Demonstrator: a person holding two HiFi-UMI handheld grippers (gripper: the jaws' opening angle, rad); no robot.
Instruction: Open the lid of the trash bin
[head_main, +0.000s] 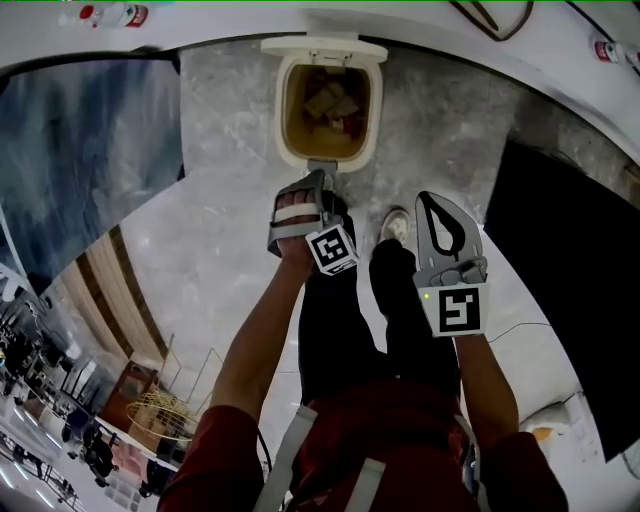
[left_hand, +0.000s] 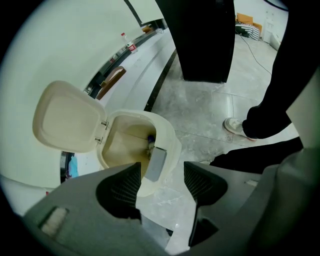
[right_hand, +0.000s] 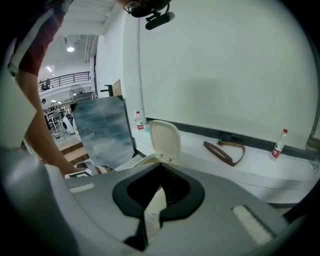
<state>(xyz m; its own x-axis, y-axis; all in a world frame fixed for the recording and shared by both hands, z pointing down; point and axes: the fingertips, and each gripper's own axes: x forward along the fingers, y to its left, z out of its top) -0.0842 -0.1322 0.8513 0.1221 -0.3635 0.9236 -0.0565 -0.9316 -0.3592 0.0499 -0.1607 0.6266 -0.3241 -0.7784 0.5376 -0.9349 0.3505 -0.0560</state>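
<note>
Already the lid (head_main: 323, 47) is seen upright behind the trash bin (head_main: 284, 120) on the floor ahead. The left gripper (head_main: 318, 188) is held wide and empty near the grey front tab (left_hand: 155, 163). The right gripper (head_main: 432, 205) is closed on nothing. The lid is best confirmed settled before anything is drawn clear.

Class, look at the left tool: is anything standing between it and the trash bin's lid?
Nothing visible does. The left tool, jaws apart, faces the trash bin, whose lid already stands open.

Smooth plastic trash bin (head_main: 283, 105), glossy stone floor (head_main: 445, 115)
</note>
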